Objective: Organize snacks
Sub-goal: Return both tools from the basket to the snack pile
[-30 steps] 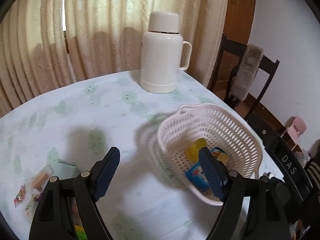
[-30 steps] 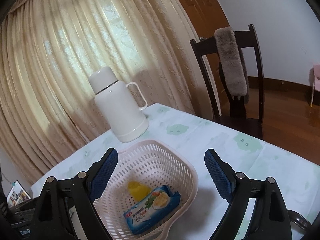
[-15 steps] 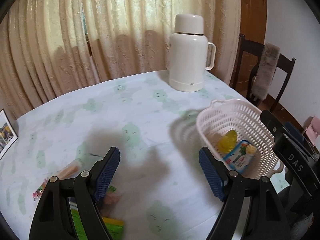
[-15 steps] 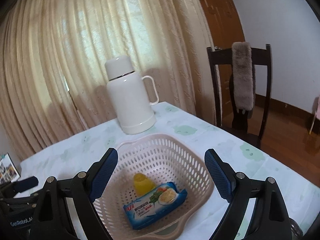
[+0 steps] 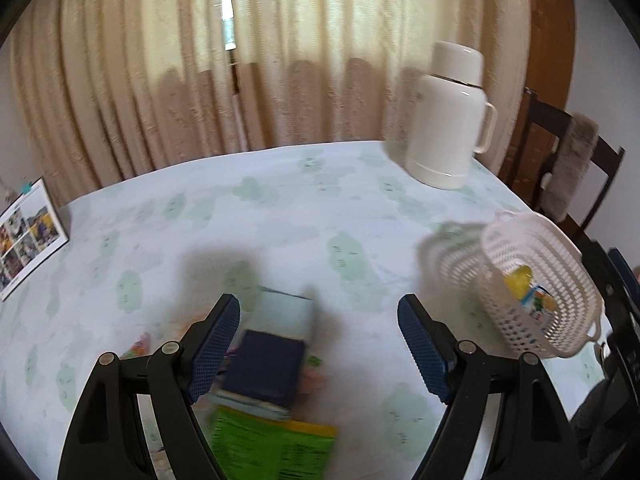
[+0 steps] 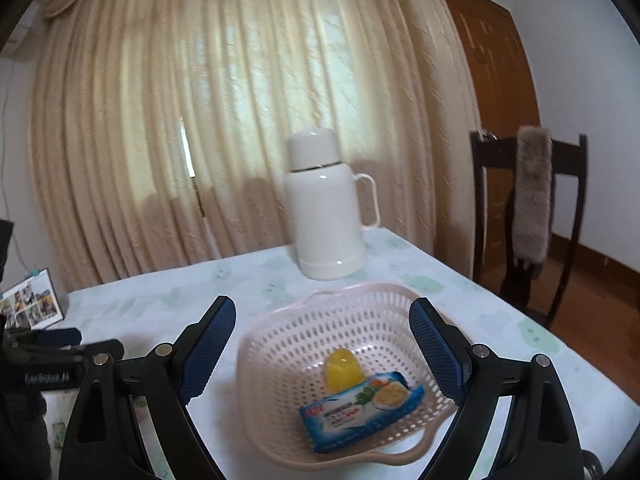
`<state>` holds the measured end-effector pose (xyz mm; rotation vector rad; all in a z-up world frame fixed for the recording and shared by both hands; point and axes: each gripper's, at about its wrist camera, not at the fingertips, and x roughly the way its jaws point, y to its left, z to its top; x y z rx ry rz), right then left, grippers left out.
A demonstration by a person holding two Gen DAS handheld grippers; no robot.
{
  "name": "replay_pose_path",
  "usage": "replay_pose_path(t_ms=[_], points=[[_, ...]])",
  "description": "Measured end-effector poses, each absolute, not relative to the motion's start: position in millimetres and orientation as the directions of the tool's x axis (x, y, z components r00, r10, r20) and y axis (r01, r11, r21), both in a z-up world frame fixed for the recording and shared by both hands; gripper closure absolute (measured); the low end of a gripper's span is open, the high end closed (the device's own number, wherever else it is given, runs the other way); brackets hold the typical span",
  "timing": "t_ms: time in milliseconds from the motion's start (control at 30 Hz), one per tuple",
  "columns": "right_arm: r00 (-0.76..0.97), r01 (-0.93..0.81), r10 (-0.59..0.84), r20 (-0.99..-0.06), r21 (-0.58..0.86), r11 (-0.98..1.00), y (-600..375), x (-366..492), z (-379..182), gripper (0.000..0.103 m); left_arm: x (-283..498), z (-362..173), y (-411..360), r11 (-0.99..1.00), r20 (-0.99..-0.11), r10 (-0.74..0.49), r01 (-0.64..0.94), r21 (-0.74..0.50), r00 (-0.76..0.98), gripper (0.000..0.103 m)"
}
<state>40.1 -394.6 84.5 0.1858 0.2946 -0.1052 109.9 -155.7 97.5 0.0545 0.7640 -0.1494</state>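
A pale pink perforated basket (image 6: pixel 280 344) (image 5: pixel 568 264) sits on the table and holds a blue snack packet (image 6: pixel 360 410) and a yellow jelly cup (image 6: pixel 342 368). My right gripper (image 6: pixel 322 348) is open and empty, hovering over the basket. My left gripper (image 5: pixel 319 346) is open and empty above a blurred pile of snacks: a dark blue packet (image 5: pixel 266 370), a pale box (image 5: pixel 286 314) and a green and yellow box (image 5: pixel 272 444). The left gripper's body (image 6: pixel 48 360) shows at the right wrist view's left edge.
A white thermos jug (image 5: pixel 448 116) (image 6: pixel 328 208) stands at the table's far side before beige curtains. A dark chair with a grey fur cover (image 6: pixel 532 196) stands to the right. A photo card (image 5: pixel 28 232) stands at the table's left edge.
My left gripper has swung left, away from the basket and over the snack pile. My right gripper has shifted slightly; the basket sits more centred between its fingers.
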Motion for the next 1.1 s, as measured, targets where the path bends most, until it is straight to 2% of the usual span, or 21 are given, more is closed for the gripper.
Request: replay_pose_path(t_ms=[433,833,1100], points=[[0.942,-0.019,0.059,-0.330,0.122,0.992,-369,43,76,0.014,116,99,-73,1.000,-0.698,0.008,-0.004,0.008,0.716,0.025],[0.932,-0.030,0.083,-0.352,0.153,0.988,-373,46,73,0.014,124,58,12,0.986,-0.770,0.111,-0.168,0.005,0.628,0.025],[0.926,-0.038,0.084,-0.369,0.130,0.991,-367,48,70,0.014,130,28,30,0.984,-0.825,0.073,-0.176,-0.032,0.560,0.028]])
